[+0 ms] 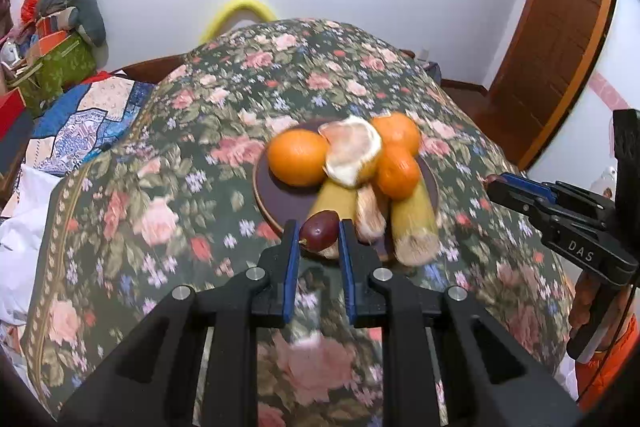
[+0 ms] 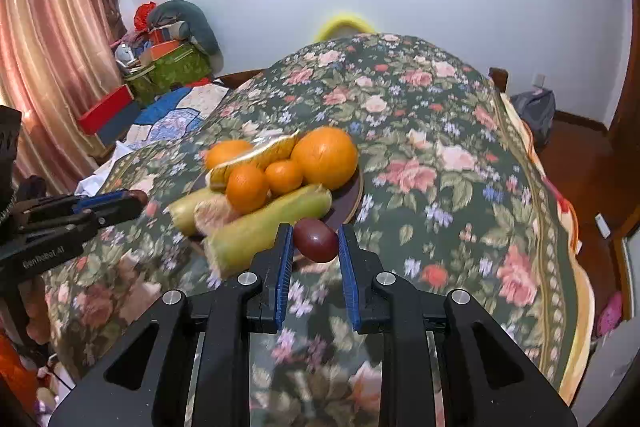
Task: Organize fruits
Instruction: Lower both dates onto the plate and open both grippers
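While one grape (image 1: pixel 319 230) is clamped by the left tongs (image 1: pixel 319 241), another grape (image 2: pixel 316 240) is clamped by the right tongs (image 2: pixel 314 247), the fruit plate (image 1: pixel 276 203) just ahead.

Both fisheye wrist views look forward and down along their own tool fingers, close over the floral-covered tabletop (image 1: pixel 224 99). They share the dark round plate (image 1: pixel 280 199) of fruit: the left view sees it from its 7 o'clock side, the right from 5 o'clock.
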